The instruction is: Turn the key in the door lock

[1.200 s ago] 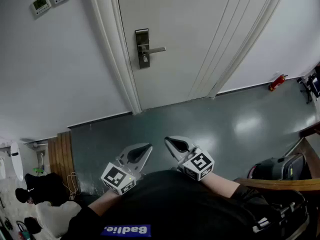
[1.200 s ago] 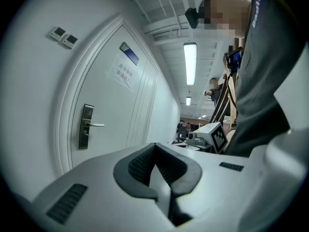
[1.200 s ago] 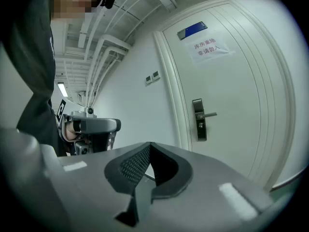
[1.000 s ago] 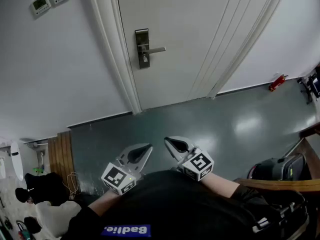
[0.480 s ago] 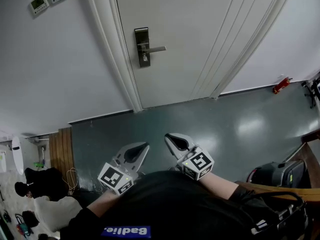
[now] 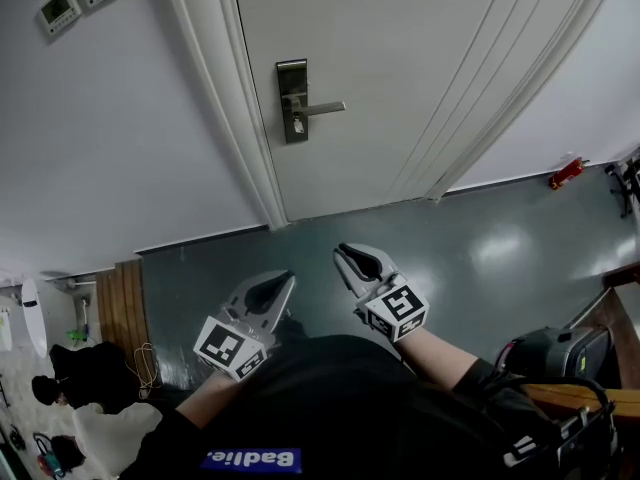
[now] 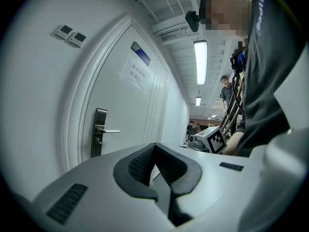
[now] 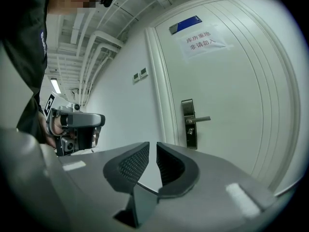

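Two claws well short of the far door lock [image 6: 292, 101].
The left claw [image 6: 285, 280] is closed and empty; the right claw [image 6: 345, 251] is opening slightly, with nothing between its jaws.

Right tongs [image 8: 155, 166]: opening, narrow gap, nothing between | door [image 8: 231, 81]: ahead, paper sign [image 8: 204, 41] near top | lock plate [image 8: 189, 122]: lever [image 8: 202, 119] level, pointing right | left tongs [image 8: 77, 127]: at left
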{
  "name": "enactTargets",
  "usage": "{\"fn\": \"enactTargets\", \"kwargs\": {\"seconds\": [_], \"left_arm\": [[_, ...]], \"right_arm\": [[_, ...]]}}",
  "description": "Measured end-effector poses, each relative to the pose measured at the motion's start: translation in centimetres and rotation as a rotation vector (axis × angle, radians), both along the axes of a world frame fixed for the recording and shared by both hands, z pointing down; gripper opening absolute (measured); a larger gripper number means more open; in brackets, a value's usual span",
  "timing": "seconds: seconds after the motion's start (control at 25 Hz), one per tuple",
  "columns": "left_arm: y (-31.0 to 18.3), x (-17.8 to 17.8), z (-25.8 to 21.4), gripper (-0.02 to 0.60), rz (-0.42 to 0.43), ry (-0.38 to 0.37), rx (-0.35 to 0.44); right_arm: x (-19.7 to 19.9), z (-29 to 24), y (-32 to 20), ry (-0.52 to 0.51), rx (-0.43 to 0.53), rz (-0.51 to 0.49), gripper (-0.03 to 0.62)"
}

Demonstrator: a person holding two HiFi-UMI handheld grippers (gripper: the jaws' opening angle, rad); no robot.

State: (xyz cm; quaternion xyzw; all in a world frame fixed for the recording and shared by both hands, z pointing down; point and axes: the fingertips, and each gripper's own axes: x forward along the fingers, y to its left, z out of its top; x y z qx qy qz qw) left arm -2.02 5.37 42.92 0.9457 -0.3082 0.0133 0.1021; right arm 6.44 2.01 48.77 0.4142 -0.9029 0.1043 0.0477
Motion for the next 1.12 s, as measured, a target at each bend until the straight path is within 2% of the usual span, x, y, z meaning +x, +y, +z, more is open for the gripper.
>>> {"fn": "enactTargets", "kwargs": {"seconds": [0.4, 0.64, 1.12], "left_arm": [[-10.5, -4.6, -0.8, -0.006, 0.128, 0.020, 0.017], [-13.2, -4.7, -0.3, -0.006, 0.147, 0.019, -0.005], [-17.4, -2.2, -0.9, -0.006, 0.045, -0.019, 0.001]], "right_arm": [[-3.6, 0.9, -10.7, -0.004, -0.048, 0.141, 0.021], [-3.8, 1.5, -15.0, -0.046, -0.087, 0.169, 0.026], [-1.4, 4.0, -23.8, -0.164, -0.194, 0.121, 0.059]]}}
